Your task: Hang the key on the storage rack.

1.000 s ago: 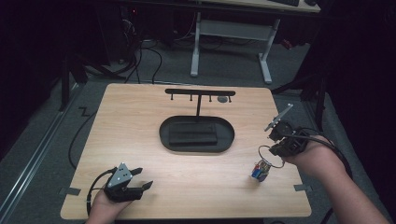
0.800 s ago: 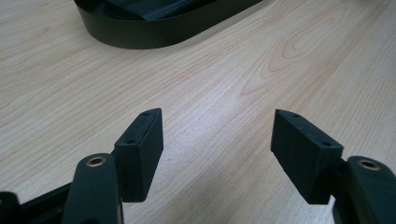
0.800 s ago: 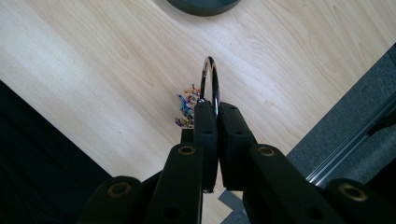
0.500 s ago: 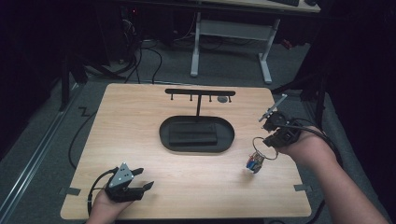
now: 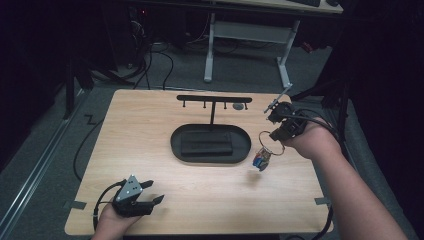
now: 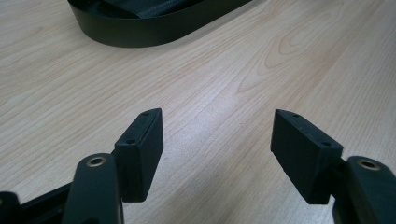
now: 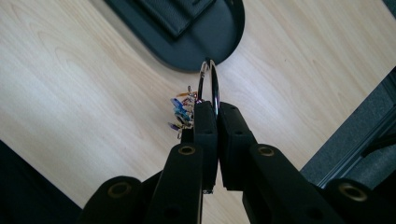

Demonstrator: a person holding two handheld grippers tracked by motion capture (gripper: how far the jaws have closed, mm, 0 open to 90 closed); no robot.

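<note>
My right gripper (image 5: pixel 280 134) is shut on a metal key ring (image 5: pixel 271 136), held above the table right of the black oval tray (image 5: pixel 210 145). A bunch of coloured keys (image 5: pixel 261 160) dangles from the ring. In the right gripper view the ring (image 7: pixel 208 86) stands edge-on, pinched by the pads (image 7: pixel 205 135), with the keys (image 7: pixel 181 115) hanging to its left. A black stand with a hook bar (image 5: pixel 214 99) rises behind the tray. My left gripper (image 5: pixel 150 197) rests near the front left edge, open and empty; its pads (image 6: pixel 140 151) stand well apart over bare wood.
A dark flat block (image 5: pixel 207 142) lies in the tray. A small round grey thing (image 5: pixel 239 106) sits near the hook bar's right end. Table edges lie close to both hands, with tape marks (image 5: pixel 75 205) at the front corners.
The right gripper has carried the key ring up and toward the back left, nearer the tray and stand. The left gripper has stayed put.
</note>
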